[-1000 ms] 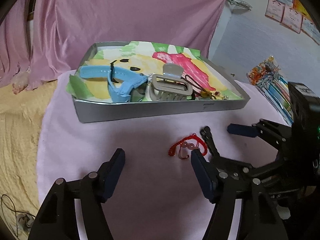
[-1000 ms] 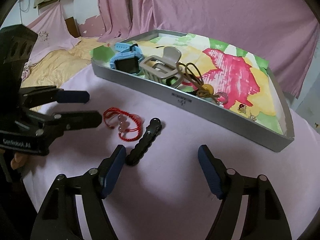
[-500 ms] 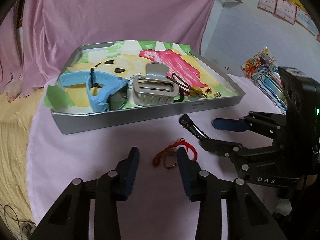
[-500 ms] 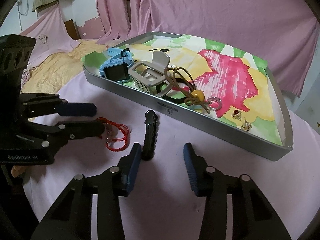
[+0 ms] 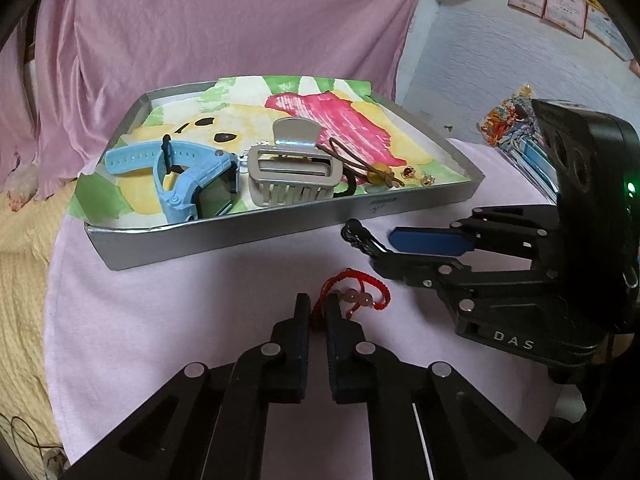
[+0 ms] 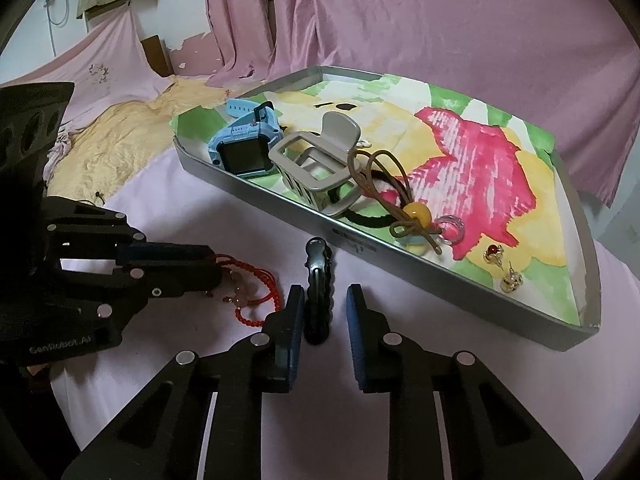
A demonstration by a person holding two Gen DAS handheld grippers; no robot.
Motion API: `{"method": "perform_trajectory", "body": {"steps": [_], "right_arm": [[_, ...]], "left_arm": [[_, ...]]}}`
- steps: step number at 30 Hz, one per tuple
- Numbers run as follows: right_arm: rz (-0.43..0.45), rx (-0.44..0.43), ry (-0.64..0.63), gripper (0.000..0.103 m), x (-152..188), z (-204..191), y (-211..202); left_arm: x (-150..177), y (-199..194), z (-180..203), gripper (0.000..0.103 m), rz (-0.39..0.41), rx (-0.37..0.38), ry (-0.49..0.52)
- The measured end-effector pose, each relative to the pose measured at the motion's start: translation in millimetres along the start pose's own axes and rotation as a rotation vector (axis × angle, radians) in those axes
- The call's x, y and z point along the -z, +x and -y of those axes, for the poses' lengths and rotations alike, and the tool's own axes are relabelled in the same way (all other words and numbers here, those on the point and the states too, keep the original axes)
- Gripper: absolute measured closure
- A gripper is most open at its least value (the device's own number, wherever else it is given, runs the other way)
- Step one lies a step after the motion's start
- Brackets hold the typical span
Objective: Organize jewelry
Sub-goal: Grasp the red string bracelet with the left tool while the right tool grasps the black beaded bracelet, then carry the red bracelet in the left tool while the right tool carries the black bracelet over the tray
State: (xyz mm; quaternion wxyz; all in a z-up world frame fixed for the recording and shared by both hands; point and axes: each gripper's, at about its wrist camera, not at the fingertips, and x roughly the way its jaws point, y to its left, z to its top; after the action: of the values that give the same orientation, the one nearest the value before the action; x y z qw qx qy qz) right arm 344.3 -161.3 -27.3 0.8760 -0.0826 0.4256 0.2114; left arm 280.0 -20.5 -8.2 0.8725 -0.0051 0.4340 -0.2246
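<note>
Left gripper [image 5: 318, 310] is pinching the bracelet [image 5: 356, 294]; right gripper [image 6: 320, 312], jaws apart, is straddling the clip [image 6: 318, 292], lengthwise toward the tray [image 6: 440, 292].

Soft, even indoor light, faint shadows, sharp centre, strong fisheye bending and black vignette at corners.

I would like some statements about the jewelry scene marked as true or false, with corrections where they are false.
1. The left gripper has its jaws closed on the red cord bracelet with pink beads. True.
2. The black wavy hair clip lies inside the silver metal tray. False: it lies on the pink cloth, in front of the tray.
3. The blue plastic smartwatch is in the tray. True.
4. The right gripper is fully shut on the beige claw hair clip. False: its jaws are apart around the black clip.
</note>
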Motion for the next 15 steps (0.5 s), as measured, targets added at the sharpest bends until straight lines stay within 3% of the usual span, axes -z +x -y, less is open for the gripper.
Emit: {"method": "perform_trajectory", "body": {"steps": [3, 15], "right_arm": [[0.000, -0.010, -0.009, 0.092, 0, 1, 0], [0.025, -0.049, 0.045, 0.092, 16, 10, -15]], "left_arm": [[1, -1, 3, 0.097, 0.001, 0.003, 0.011], [3, -10, 4, 0.099, 0.027, 0.020, -0.013]]}}
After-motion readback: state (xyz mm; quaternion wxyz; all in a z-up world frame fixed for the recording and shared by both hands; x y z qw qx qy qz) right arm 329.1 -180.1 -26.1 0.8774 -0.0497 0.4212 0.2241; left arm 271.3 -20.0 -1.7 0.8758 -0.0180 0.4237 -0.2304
